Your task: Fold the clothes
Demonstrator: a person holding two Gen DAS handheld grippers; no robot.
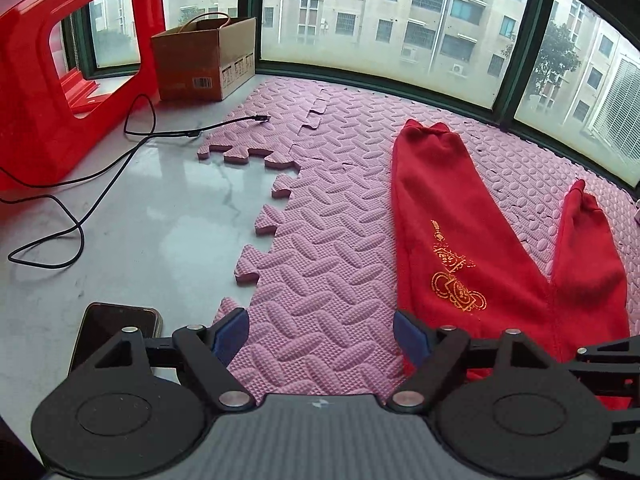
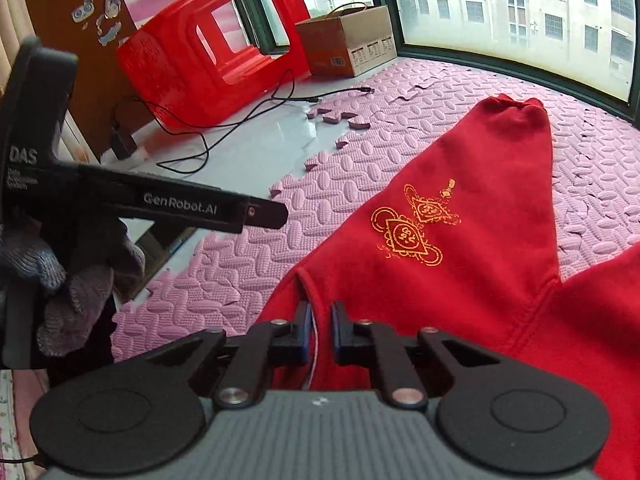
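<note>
Red trousers (image 1: 460, 240) with a gold print lie spread on the pink foam mat (image 1: 328, 216), legs pointing toward the window. My left gripper (image 1: 320, 340) is open and empty, over the mat just left of the trousers' waist. In the right wrist view the trousers (image 2: 440, 248) fill the right half. My right gripper (image 2: 319, 332) has its jaws nearly closed on the waist edge of the trousers, with red cloth and a white cord between the pads. The left gripper's body (image 2: 160, 204), held by a gloved hand, shows at the left of that view.
A phone (image 1: 116, 332) lies on the white floor by my left finger. A black cable (image 1: 100, 168) snakes across the floor. A red plastic stool (image 1: 52, 92) and a cardboard box (image 1: 204, 60) stand by the window. The window frame (image 1: 400, 76) borders the mat.
</note>
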